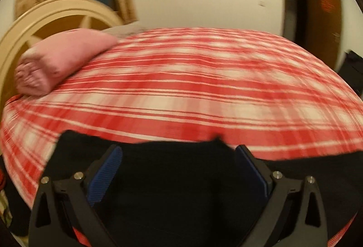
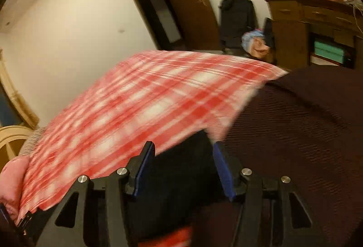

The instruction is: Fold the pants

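The black pants point(image 1: 177, 183) lie bunched on the near edge of the bed, which has a red and white plaid sheet point(image 1: 192, 88). My left gripper point(image 1: 178, 149) hangs over them, wide open; its blue pads point(image 1: 106, 172) stand well clear on either side of the cloth. In the right wrist view, black cloth of the pants point(image 2: 181, 179) fills the gap under my right gripper point(image 2: 183, 145). That gripper's blue pads point(image 2: 223, 169) stand apart and do not pinch the cloth. Both views are blurred by motion.
A folded pink blanket point(image 1: 59, 61) rests at the far left by the cream headboard point(image 1: 45, 18). A dark brown ribbed cloth point(image 2: 295, 145) covers the bed's right side. Beyond the bed stand an open brown door point(image 2: 188, 4), a black bag point(image 2: 236, 18) and a wooden dresser point(image 2: 295, 27).
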A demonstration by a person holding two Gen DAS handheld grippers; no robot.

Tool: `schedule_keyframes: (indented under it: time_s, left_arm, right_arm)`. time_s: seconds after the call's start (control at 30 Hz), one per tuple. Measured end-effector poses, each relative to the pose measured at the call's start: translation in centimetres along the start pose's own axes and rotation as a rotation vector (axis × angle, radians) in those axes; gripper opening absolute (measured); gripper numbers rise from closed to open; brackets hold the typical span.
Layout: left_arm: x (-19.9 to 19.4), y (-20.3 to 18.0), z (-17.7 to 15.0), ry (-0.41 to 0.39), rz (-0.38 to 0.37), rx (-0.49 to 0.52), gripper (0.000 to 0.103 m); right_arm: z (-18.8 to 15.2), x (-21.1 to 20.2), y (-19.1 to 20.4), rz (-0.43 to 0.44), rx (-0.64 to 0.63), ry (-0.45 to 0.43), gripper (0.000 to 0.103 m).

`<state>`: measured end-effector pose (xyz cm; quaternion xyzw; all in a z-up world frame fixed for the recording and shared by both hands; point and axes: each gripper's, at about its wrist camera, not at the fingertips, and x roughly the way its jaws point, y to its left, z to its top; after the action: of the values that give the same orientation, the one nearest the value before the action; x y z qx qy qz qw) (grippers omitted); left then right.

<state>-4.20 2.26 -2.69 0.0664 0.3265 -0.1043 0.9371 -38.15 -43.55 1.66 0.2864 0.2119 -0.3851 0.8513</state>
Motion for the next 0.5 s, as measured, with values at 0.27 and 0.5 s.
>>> schedule_keyframes:
  time_s: [0.27, 0.5]
  left_arm:
    - [-1.2, -5.5, -1.0, 0.022, -0.039, 0.146, 0.101]
    - [-0.7, -5.8, -1.3, 0.057, -0.034, 0.138, 0.101]
  right_arm:
    - [0.1, 6.0, -0.1, -0.024, -0.216, 0.188, 0.055]
    - [-2.0, 5.0, 0.5, -0.021, -0.211, 0.195, 0.055]
